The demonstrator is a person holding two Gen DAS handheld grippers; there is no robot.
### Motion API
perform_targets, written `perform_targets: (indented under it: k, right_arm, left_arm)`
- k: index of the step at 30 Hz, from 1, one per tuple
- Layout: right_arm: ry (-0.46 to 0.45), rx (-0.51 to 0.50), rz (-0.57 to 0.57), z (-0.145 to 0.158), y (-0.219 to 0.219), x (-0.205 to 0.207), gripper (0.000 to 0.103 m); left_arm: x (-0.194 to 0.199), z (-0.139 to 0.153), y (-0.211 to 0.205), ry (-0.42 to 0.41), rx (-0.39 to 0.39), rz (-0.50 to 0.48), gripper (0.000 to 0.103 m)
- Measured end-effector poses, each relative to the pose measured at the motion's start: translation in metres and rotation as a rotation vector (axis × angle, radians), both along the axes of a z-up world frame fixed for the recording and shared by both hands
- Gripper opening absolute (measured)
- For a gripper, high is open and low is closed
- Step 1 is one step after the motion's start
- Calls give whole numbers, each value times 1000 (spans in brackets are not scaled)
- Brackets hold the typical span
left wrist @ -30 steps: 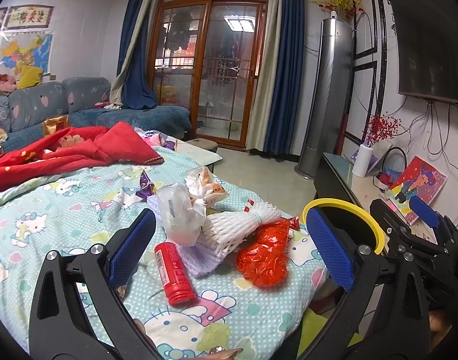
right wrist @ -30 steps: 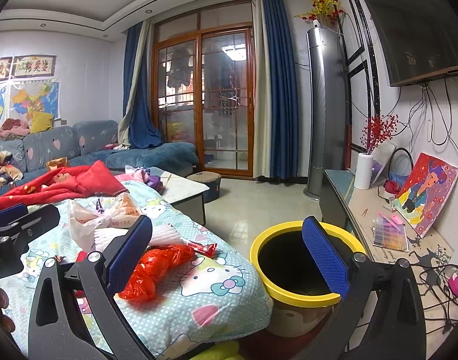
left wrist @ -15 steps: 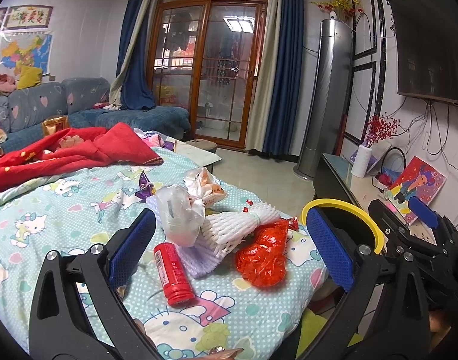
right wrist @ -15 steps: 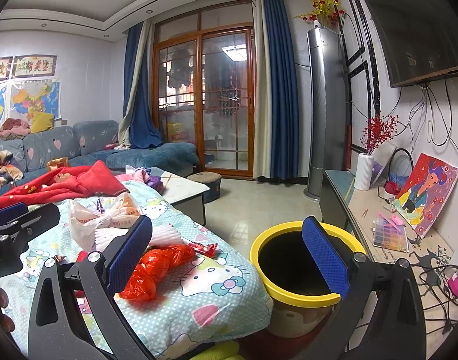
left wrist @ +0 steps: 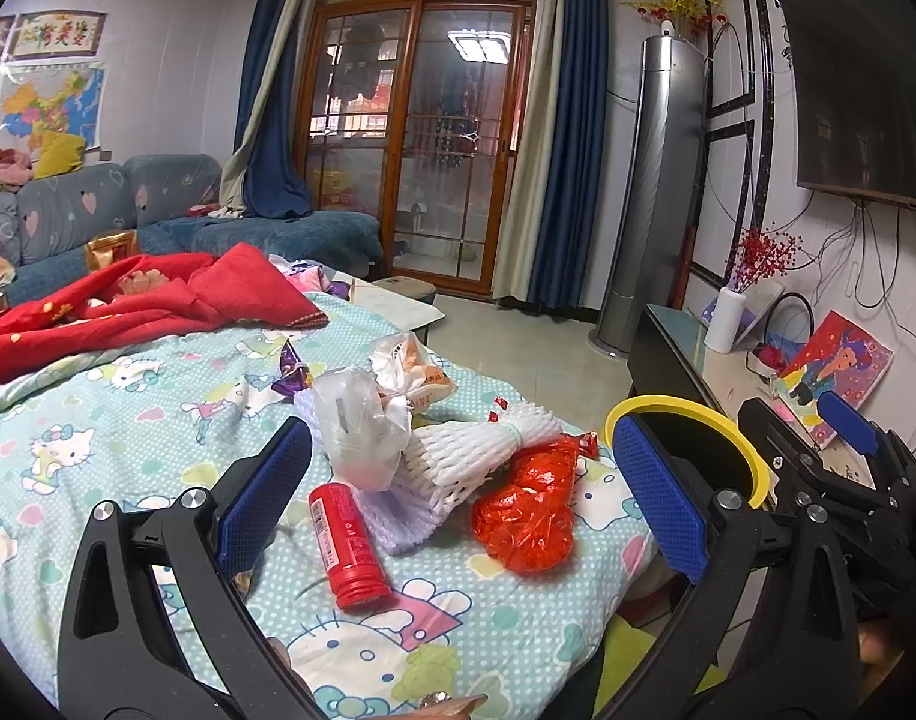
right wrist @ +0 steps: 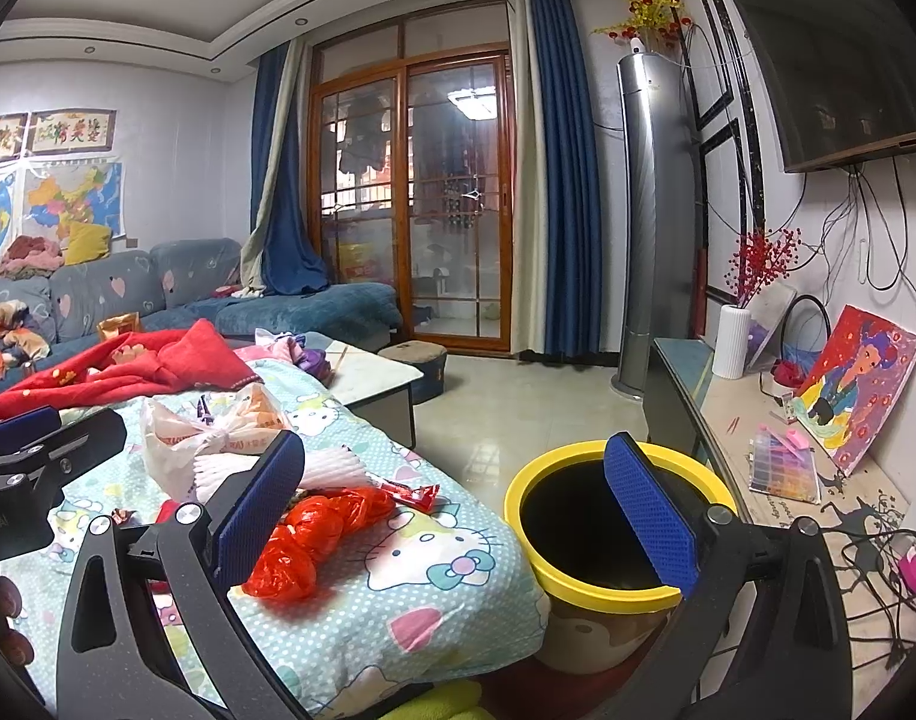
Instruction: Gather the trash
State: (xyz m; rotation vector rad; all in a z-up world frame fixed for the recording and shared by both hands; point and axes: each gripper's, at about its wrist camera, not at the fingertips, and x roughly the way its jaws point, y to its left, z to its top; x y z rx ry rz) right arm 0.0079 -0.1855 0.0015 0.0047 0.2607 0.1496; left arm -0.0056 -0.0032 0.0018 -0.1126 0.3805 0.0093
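Both grippers hover with fingers spread wide and nothing held. The left gripper (left wrist: 461,501) fills the lower part of its view above a bed (left wrist: 128,420) covered in a cartoon-cat sheet. Between its blue fingers (left wrist: 266,495) lies the trash: a red tube (left wrist: 347,540) at lower centre, a white foam net (left wrist: 470,450) just right of it, a crumpled red bag (left wrist: 527,516) touching the net's right side, and a clear bag (left wrist: 362,426) above the tube. A small red wrapper (left wrist: 587,443) lies at the red bag's upper tip.

The right gripper (right wrist: 455,513) sits at the lower centre of its view, its right finger in front of a yellow bin (right wrist: 578,588) standing just beside the bed's corner. The red bag (right wrist: 314,531) shows behind its left finger, at the bed's near edge. The left gripper's body appears at the left edge of this view, the right gripper's at the right edge of the other.
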Motion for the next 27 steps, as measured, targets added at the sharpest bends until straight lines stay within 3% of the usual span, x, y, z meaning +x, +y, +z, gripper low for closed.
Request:
perform_targets:
  k: [9, 18, 27]
  right_arm:
    - [22, -13, 38, -1, 6, 2, 97]
    - [126, -17, 159, -5, 23, 20, 97]
    - [212, -34, 255, -17, 50, 41, 97]
  left_arm:
    - [0, -3, 9, 19, -28, 20, 92]
    - [13, -4, 36, 70, -79, 72, 92]
    - [35, -8, 73, 117, -186, 110, 92]
